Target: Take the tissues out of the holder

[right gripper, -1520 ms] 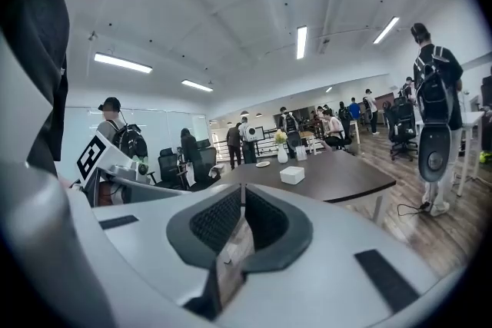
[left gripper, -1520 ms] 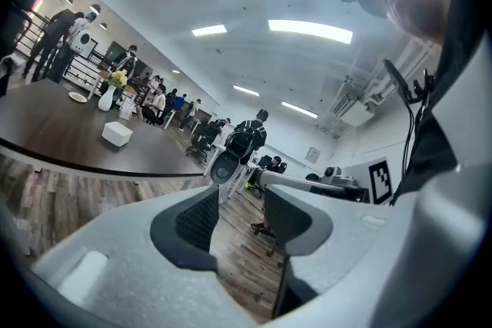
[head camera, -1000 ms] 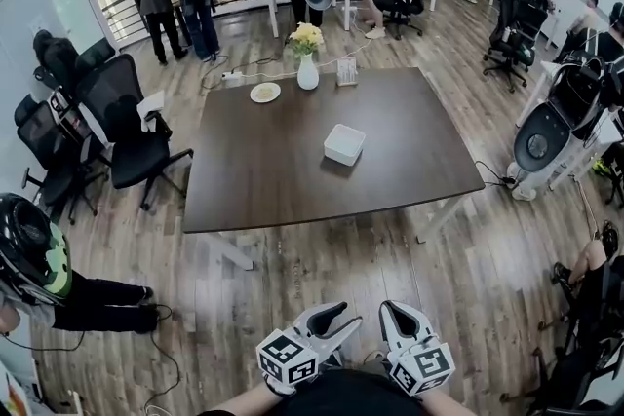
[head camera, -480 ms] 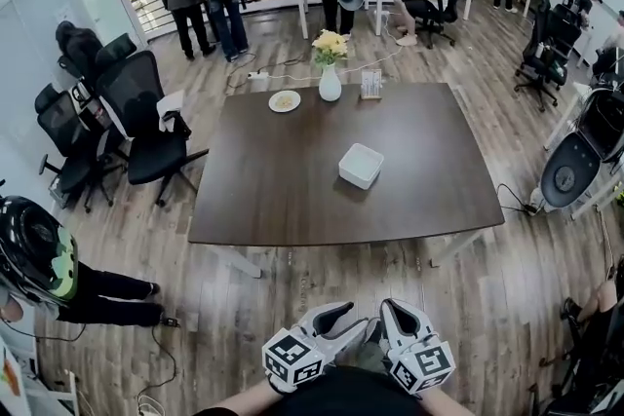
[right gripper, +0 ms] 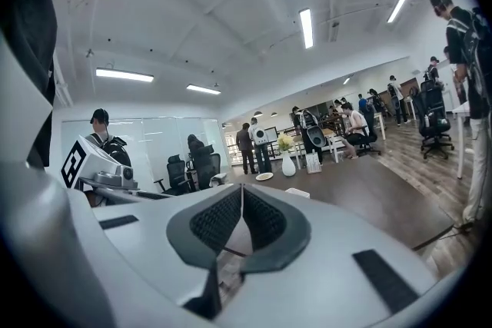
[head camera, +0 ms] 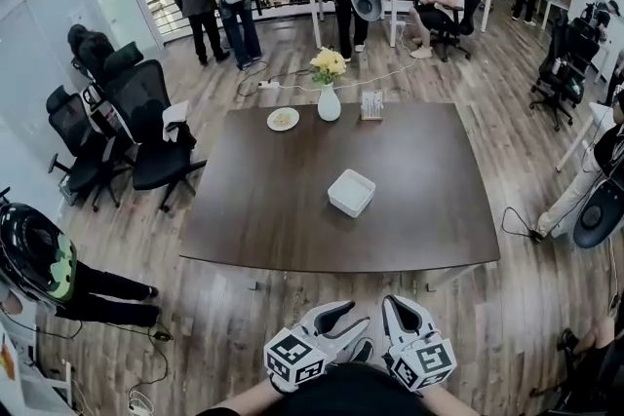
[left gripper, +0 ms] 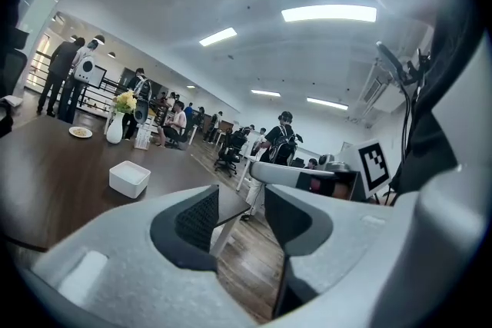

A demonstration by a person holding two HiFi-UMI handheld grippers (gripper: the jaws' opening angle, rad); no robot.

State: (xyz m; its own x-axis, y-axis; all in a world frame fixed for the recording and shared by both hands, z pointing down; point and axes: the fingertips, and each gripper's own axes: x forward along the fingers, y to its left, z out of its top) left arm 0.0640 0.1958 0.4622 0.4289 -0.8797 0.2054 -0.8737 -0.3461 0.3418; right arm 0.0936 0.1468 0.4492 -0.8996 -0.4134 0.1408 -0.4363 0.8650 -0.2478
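The tissue holder, a low white square box, sits near the middle of the dark brown table; I cannot make out tissues in it. It also shows in the left gripper view, holder, and as a small white shape in the right gripper view. Both grippers are held close to the body at the bottom of the head view, well short of the table's near edge. The left gripper is open and holds nothing. The right gripper is shut and holds nothing.
At the table's far edge stand a white vase with yellow flowers, a small plate and a card stand. Black office chairs crowd the left side. Wooden floor lies between me and the table. Several people stand beyond.
The table and the holder on it have drawn closer and lower in the head view and the room has shifted around them. Both grippers keep their place at the bottom edge.
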